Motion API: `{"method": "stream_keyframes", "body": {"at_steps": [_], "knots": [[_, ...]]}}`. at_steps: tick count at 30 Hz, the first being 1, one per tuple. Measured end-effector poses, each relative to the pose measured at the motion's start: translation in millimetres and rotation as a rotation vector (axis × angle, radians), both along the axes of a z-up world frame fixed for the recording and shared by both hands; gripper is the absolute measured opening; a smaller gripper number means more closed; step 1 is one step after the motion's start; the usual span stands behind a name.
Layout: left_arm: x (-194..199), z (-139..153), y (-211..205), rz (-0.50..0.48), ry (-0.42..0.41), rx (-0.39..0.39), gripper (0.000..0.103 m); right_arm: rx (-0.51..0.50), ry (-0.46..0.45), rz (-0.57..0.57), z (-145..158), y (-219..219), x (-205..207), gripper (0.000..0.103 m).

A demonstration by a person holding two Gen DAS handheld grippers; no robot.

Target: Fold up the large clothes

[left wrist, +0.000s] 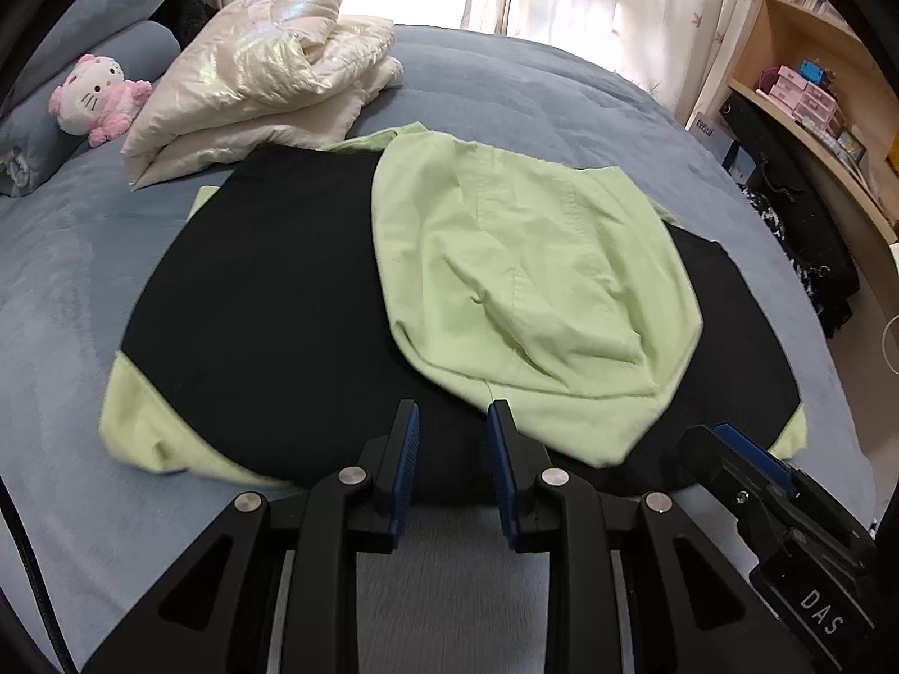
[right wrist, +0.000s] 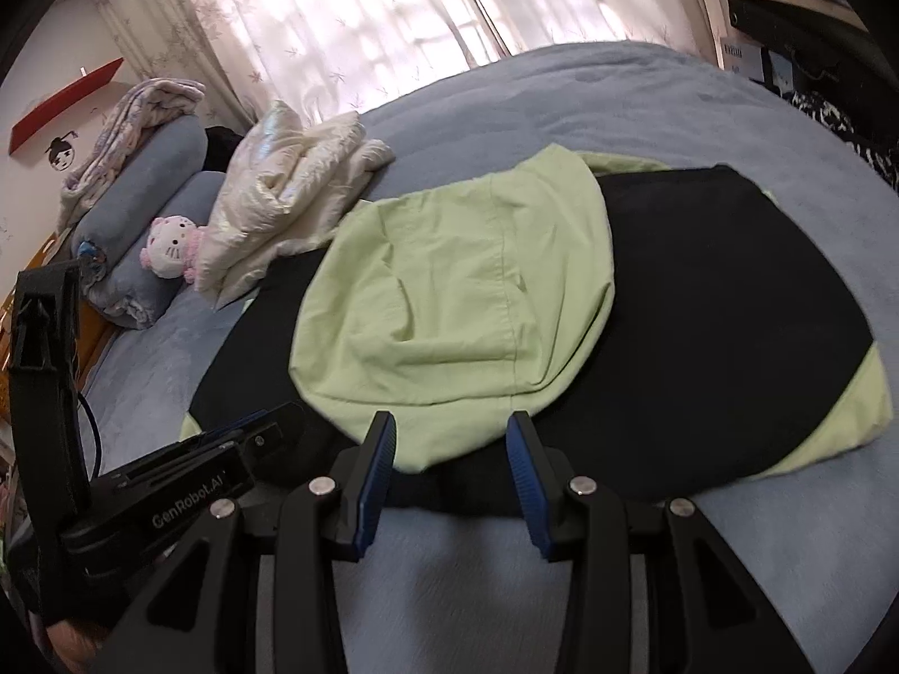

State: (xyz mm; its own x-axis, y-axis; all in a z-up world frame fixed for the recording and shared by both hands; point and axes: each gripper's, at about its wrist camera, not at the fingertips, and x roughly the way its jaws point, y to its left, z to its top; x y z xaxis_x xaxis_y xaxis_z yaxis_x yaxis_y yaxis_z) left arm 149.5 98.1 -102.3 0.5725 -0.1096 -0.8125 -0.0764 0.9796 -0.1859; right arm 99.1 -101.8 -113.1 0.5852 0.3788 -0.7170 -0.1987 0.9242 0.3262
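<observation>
A large black garment with pale green sleeves and hood [left wrist: 269,303] lies spread flat across the middle of the blue-grey bed [left wrist: 505,84], its pale green hood [left wrist: 534,292] turned down over the black back, likely so the bulky part sits inside the outline before the sides are folded in. The left hand-held gripper [left wrist: 453,421], at the bottom centre of the left wrist view, hangs over the garment's near hem with its jaws a narrow gap apart and nothing between them; the right hand-held gripper [right wrist: 449,432], at the bottom centre of its own view, stands somewhat wider, also empty, just short of the hood's edge. Both seem placed at the hem for a next grasp. The left view shows a wooden shelf with small boxes [left wrist: 809,90] at the upper right. Only the right view shows the rolled blue-grey pillows [right wrist: 146,191] and a red wall shelf [right wrist: 67,104] at the upper left. A folded cream quilted jacket [left wrist: 264,73] and a pink-and-white plush cat [left wrist: 95,98] appear in both.
</observation>
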Motion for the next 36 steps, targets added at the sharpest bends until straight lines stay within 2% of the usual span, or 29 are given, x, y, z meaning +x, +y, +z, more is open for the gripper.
{"method": "stream_keyframes", "body": {"at_steps": [7,9,11,13,17,23,25,32,36], "knots": [[-33,16,12,-0.008,-0.004,-0.04,0.031,0.006,-0.019,0.02,14,3,-26,0.041],[-39,16,16,-0.012,-0.004,-0.064,0.043,0.005,-0.022,0.027,15,3,-32,0.041],[-45,13,25,-0.026,0.001,-0.135,0.049,0.005,-0.022,0.03,15,4,-34,0.041],[-52,6,33,-0.037,0.0,-0.212,0.049,0.005,-0.023,0.03,13,4,-38,0.041],[-61,-17,51,-0.019,0.011,-0.346,0.058,0.014,-0.019,0.028,6,3,-39,0.041],[-61,-60,75,0.082,0.044,-0.479,0.059,0.022,-0.018,0.033,-6,9,-31,0.041],[-58,-68,81,0.112,0.027,-0.527,0.059,0.022,-0.028,0.039,-8,12,-28,0.041],[-36,-86,98,0.214,-0.048,-0.622,0.059,0.024,-0.051,0.075,-13,24,-14,0.041],[-15,-92,105,0.258,-0.088,-0.641,0.059,0.028,-0.053,0.092,-15,30,-4,0.041]]}}
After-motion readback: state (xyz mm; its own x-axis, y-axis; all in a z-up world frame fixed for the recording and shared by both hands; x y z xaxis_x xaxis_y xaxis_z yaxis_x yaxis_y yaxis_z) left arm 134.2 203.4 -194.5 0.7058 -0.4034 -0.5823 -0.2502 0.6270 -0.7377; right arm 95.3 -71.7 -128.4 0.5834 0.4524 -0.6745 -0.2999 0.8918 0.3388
